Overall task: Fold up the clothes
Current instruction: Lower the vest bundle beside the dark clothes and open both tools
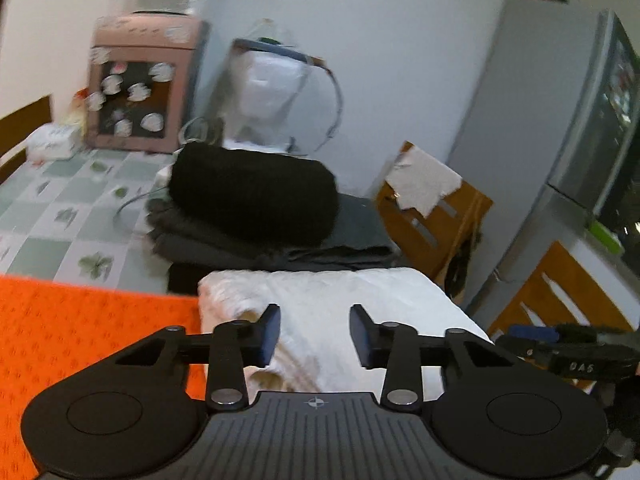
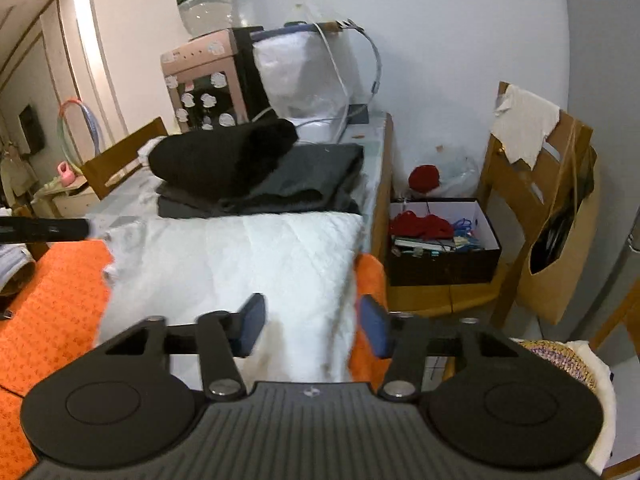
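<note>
Tools both gape wide, empty: left tool (image 1: 315,334) and right tool (image 2: 312,330) above folded white garment (image 2: 240,264); orange cloth (image 1: 88,328) beneath.

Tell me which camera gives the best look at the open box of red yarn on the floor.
The right wrist view. The open box sits on the floor beside the table's edge, its red yarn and other contents plainly visible. The left wrist view does not show the box at all; chairs fill that side.

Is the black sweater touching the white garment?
Apart. The right wrist view shows the black sweater resting on the grey folded pile, which lies between it and the white garment.
</note>
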